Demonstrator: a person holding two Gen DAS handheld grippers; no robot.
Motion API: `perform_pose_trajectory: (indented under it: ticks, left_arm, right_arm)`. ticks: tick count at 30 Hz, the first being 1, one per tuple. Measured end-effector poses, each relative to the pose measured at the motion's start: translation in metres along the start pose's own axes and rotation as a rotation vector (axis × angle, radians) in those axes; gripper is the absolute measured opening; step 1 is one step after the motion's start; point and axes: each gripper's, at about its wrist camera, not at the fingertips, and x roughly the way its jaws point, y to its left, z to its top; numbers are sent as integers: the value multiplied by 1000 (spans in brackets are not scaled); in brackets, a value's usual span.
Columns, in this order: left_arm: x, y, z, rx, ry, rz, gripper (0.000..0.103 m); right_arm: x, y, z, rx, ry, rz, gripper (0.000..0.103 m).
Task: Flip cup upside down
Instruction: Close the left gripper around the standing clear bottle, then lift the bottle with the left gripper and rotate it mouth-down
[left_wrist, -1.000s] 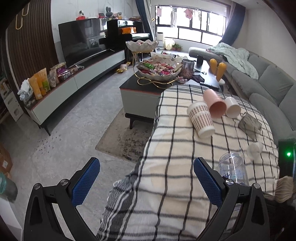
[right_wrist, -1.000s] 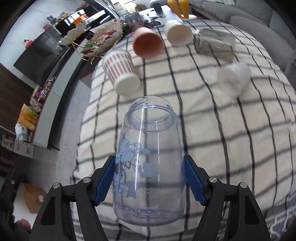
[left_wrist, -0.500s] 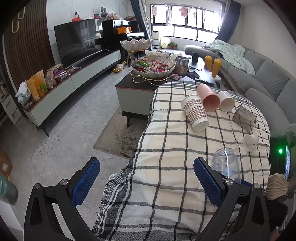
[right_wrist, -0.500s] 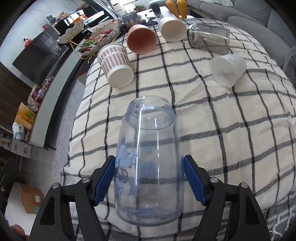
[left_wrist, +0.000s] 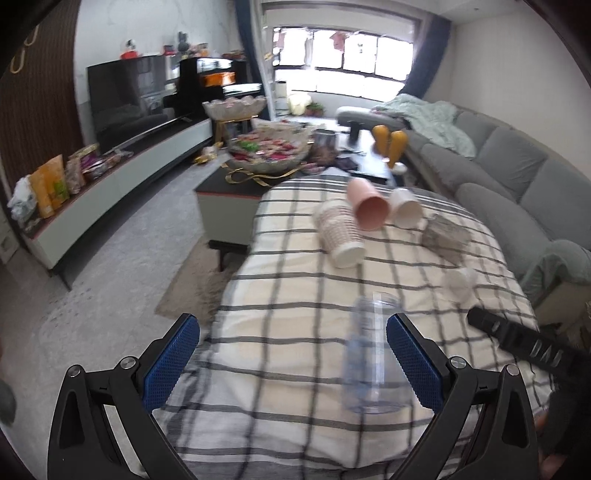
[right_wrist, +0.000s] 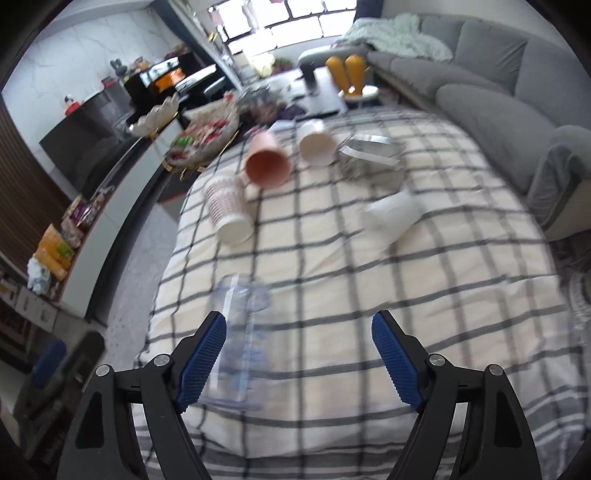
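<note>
A clear plastic cup with blue print (right_wrist: 240, 339) stands on the checked tablecloth (right_wrist: 332, 280), mouth up, near the front edge. It also shows in the left wrist view (left_wrist: 373, 354). My right gripper (right_wrist: 299, 362) is open and empty; its left finger is beside the cup, which stands outside the gap. My left gripper (left_wrist: 295, 365) is open and empty, the cup just inside its right finger. Both views are blurred.
Several cups lie on their sides at the far end: a patterned paper cup (right_wrist: 227, 210), a pink cup (right_wrist: 267, 162), a white cup (right_wrist: 316, 146), a glass container (right_wrist: 371, 158) and a small white cup (right_wrist: 391, 218). A grey sofa (right_wrist: 498, 96) is at right, a coffee table (left_wrist: 236, 192) beyond.
My right gripper let go of the clear cup, opened wide and shifted right, leaving the cup standing on the cloth. My left gripper swung toward the cup.
</note>
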Motion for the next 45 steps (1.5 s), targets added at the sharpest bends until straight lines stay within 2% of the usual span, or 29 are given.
perform_pose_trajectory:
  ticks: [3, 6, 8, 11, 16, 20, 24, 31, 35, 40, 45]
  left_arm:
    - [-3, -16, -12, 27, -64, -35, 103]
    - [-3, -31, -28, 50, -171, -56, 103]
    - [6, -42, -40, 83, -192, -51, 103]
    - [27, -53, -45, 102, -111, -86, 103]
    - [33, -56, -50, 75, -113, -67, 103]
    - [39, -61, -55, 50, -147, -49, 103]
    - [56, -71, -61, 59, -116, -23, 103]
    - [75, -76, -70, 84, -45, 7, 103]
    - [85, -76, -74, 90, -2, 20, 96]
    - [85, -77, -74, 95, 3, 21, 76]
    - [84, -76, -73, 88, 2, 15, 75]
  right_arm:
    - [-22, -16, 4, 3, -84, -62, 83]
    - [-41, -26, 4, -19, -187, -123, 91]
    - [-46, -30, 2, -38, -237, -148, 93]
    - [-42, -34, 2, -56, -223, -163, 93]
    - [-41, -44, 3, -31, -226, -172, 93]
    - [-39, -47, 1, -57, -274, -185, 93]
    - [-42, -49, -4, -105, -343, -215, 94]
    - [-42, -55, -3, -90, -352, -221, 94]
    - [-41, -59, -2, -81, -351, -226, 94]
    - [-39, -62, -2, -72, -339, -221, 94]
    - [-35, -61, -4, -71, -327, -214, 94]
